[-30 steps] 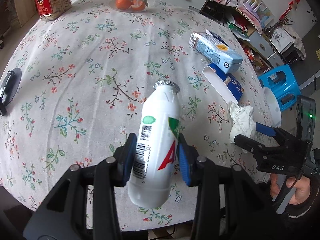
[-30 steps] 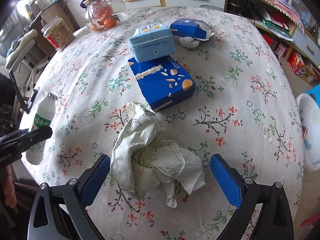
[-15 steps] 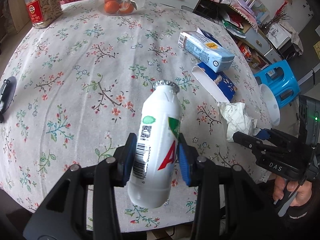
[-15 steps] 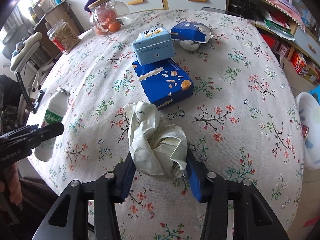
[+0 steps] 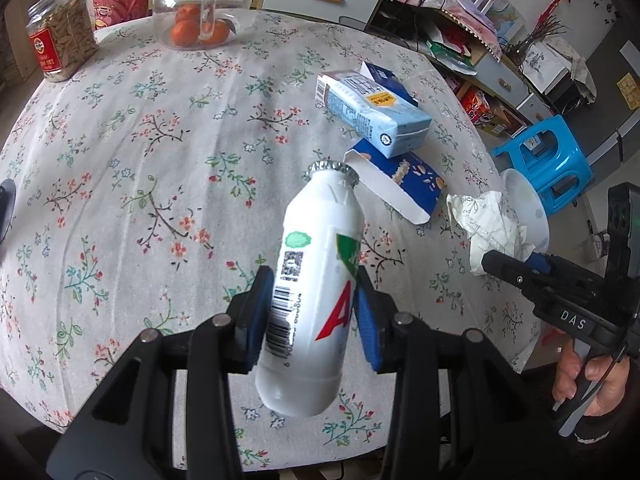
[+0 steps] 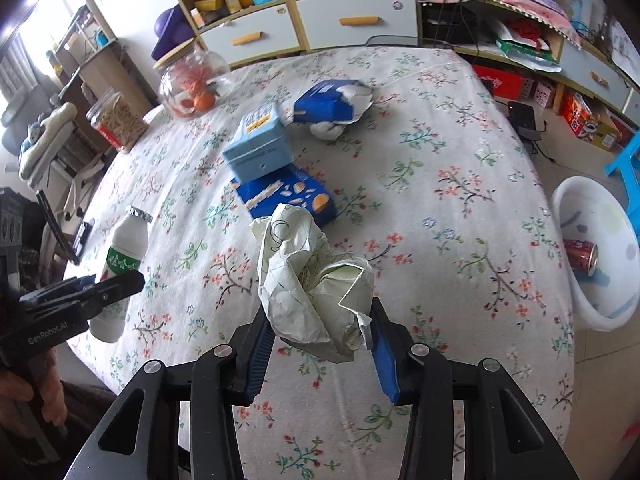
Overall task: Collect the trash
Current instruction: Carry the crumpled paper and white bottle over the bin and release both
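My left gripper (image 5: 314,316) is shut on a white plastic bottle (image 5: 316,280) with a foil cap, held above the floral table's near edge. My right gripper (image 6: 320,344) is shut on a crumpled pale paper wad (image 6: 310,280), lifted off the table. The bottle also shows in the right wrist view (image 6: 120,264), and the wad in the left wrist view (image 5: 492,228). A light blue carton (image 6: 258,148), a dark blue snack box (image 6: 288,200) and a torn blue box (image 6: 330,104) lie mid-table. A white basin (image 6: 600,312) on the floor at the right holds a red can (image 6: 580,256).
A glass jar of oranges (image 5: 196,20) and a jar of snacks (image 5: 60,44) stand at the table's far side. A blue stool (image 5: 544,160) stands beyond the basin. Cabinets and shelves line the far wall.
My right gripper closed on the paper wad and lifted it off the table. My left gripper raised the bottle and drew back a little.
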Demonstrator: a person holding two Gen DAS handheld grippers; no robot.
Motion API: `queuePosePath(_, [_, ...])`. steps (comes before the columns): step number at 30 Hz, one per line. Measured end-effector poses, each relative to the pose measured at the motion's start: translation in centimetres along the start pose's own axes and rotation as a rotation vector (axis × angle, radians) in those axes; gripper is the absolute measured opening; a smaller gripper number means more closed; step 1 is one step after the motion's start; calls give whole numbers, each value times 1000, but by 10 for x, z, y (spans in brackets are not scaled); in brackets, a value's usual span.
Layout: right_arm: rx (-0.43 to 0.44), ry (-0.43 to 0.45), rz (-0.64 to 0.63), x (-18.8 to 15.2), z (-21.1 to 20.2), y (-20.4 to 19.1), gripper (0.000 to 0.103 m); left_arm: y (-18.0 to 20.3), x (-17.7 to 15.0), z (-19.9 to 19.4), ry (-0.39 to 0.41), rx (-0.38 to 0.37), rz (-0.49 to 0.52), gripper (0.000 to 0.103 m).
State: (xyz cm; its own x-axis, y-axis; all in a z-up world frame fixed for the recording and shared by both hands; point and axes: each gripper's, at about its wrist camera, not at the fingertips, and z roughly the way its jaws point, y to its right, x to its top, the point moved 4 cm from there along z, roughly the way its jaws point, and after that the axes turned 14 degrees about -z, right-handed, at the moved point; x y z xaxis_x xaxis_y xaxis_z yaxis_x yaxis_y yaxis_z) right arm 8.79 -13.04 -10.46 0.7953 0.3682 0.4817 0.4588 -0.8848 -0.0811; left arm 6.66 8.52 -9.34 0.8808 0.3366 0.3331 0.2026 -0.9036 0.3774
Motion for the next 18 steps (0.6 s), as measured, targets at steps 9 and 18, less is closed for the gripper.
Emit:
queuePosePath(9, [-58,68,99,7,-25,49,46,46,8,5,9,-49,42,42])
queuePosePath(18, [-150,95,289,5,-42,139,46,97,17,20,9,-54,133,42])
